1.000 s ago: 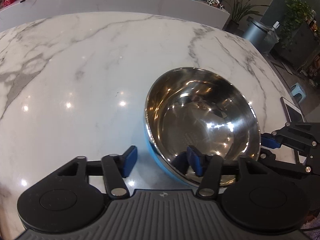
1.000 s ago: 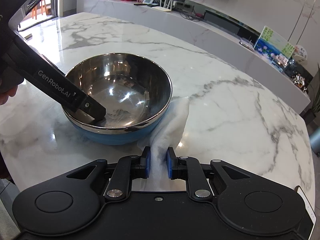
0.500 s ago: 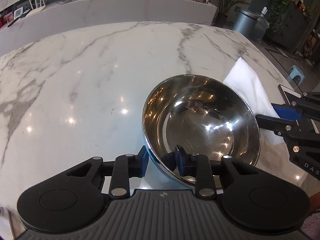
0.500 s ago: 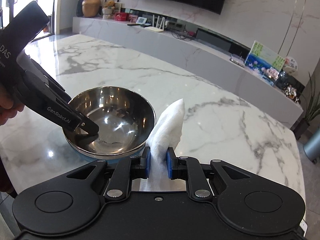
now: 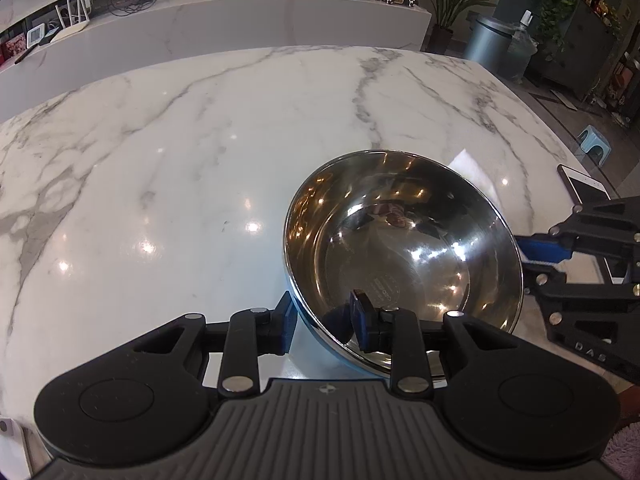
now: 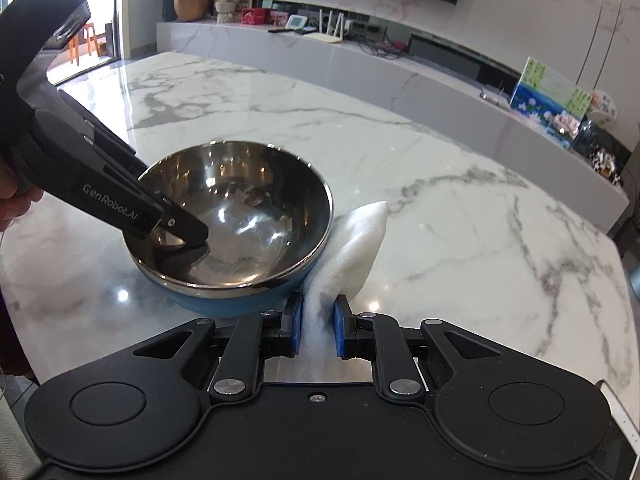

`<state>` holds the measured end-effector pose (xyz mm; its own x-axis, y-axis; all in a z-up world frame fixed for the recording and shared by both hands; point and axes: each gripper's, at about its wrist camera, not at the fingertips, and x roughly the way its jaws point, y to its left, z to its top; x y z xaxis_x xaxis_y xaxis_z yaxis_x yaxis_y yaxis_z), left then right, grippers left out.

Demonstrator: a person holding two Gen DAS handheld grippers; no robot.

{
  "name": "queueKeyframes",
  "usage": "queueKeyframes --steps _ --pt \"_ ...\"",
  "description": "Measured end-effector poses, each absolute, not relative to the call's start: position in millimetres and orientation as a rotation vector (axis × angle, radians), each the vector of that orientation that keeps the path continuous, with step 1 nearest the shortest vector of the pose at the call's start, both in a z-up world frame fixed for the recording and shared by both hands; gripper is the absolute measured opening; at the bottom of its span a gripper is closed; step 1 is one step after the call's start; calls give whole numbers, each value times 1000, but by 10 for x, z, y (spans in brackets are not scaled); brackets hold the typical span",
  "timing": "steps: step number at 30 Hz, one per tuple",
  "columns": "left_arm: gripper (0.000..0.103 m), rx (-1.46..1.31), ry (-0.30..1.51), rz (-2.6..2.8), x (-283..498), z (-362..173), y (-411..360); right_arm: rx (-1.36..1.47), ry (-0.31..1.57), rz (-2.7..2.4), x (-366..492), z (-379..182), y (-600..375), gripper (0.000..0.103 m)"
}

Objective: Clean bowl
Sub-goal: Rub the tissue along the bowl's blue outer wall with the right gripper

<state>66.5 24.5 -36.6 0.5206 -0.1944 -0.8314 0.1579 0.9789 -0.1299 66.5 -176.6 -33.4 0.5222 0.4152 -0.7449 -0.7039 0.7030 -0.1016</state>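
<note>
Two blue pads of the left gripper [image 5: 323, 322] are seen closed on the near rim of the steel bowl [image 5: 404, 256], lifted and tilted over the marble surface [image 5: 180, 160]. From the right wrist, the right gripper [image 6: 316, 330] is shown clamped on a white cloth [image 6: 348, 248] just right of the bowl.

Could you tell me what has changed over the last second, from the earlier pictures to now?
The left gripper has just closed its jaws onto the bowl rim, one finger inside, one outside. The right gripper raised the white cloth off the table. The cloth stays clamped.
</note>
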Motion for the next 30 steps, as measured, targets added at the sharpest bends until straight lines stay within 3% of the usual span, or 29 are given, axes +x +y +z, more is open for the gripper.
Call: queueKeyframes --steps 3,9,21,30 --pt "28 -47 1002 -206 655 -365 244 -428 780 701 662 -378 -1736 14" --pt "42 -94 1025 -202 649 -399 244 -434 795 710 664 -422 -1703 14" --pt "41 -93 1032 -198 658 -400 227 -451 792 704 645 -408 -1695 14" --pt "30 -45 1016 -184 674 -367 228 -413 717 675 652 -232 -1793 14"
